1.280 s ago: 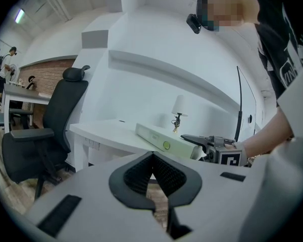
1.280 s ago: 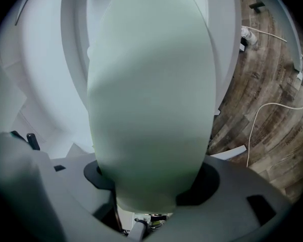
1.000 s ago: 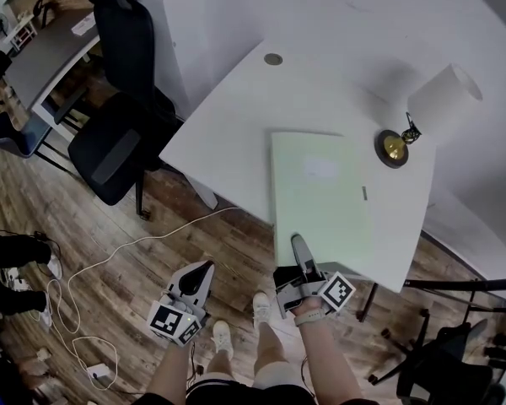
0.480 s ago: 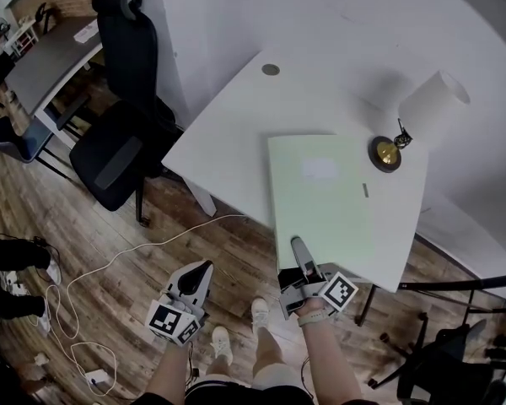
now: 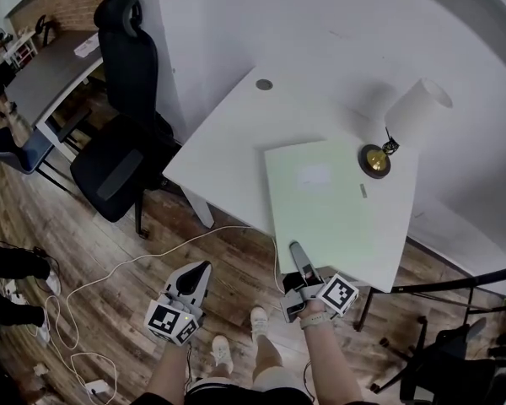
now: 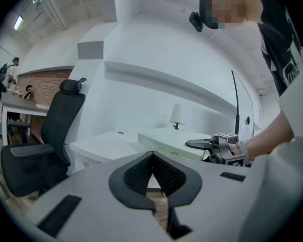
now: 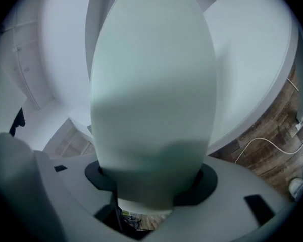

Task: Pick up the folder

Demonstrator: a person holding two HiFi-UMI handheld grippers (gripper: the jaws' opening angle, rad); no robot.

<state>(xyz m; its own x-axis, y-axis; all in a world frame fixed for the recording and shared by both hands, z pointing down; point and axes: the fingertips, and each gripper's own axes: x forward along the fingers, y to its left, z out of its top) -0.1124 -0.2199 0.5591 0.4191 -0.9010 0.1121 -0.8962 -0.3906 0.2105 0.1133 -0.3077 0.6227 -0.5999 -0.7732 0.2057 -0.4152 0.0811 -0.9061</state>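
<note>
From the head view we see the pale green flat folder (image 5: pixel 325 205) lying on the white table (image 5: pixel 228 142), its near edge jutting over the table's front edge. The right gripper (image 5: pixel 295 250) reaches in from below that edge, with one grey jaw lying on top of the folder's near left corner. The left gripper (image 5: pixel 204 268) hangs over the wooden floor (image 5: pixel 110 260), well apart from the folder and to its left. A white-shaded lamp on a brass base (image 5: pixel 374 160) stands just beside the folder's far right corner.

In the left gripper view we find the left gripper (image 6: pixel 152 158) with its jaws pressed together on nothing. The folder (image 6: pixel 166 137) lies beyond on the table (image 6: pixel 101 145), with the right gripper (image 6: pixel 189 144) at its edge.

In the right gripper view we see the right gripper (image 7: pixel 151 190) pinching the folder (image 7: pixel 151 84). The sheet fills the gap from pad to pad and stretches away over the table (image 7: pixel 252 59).
</note>
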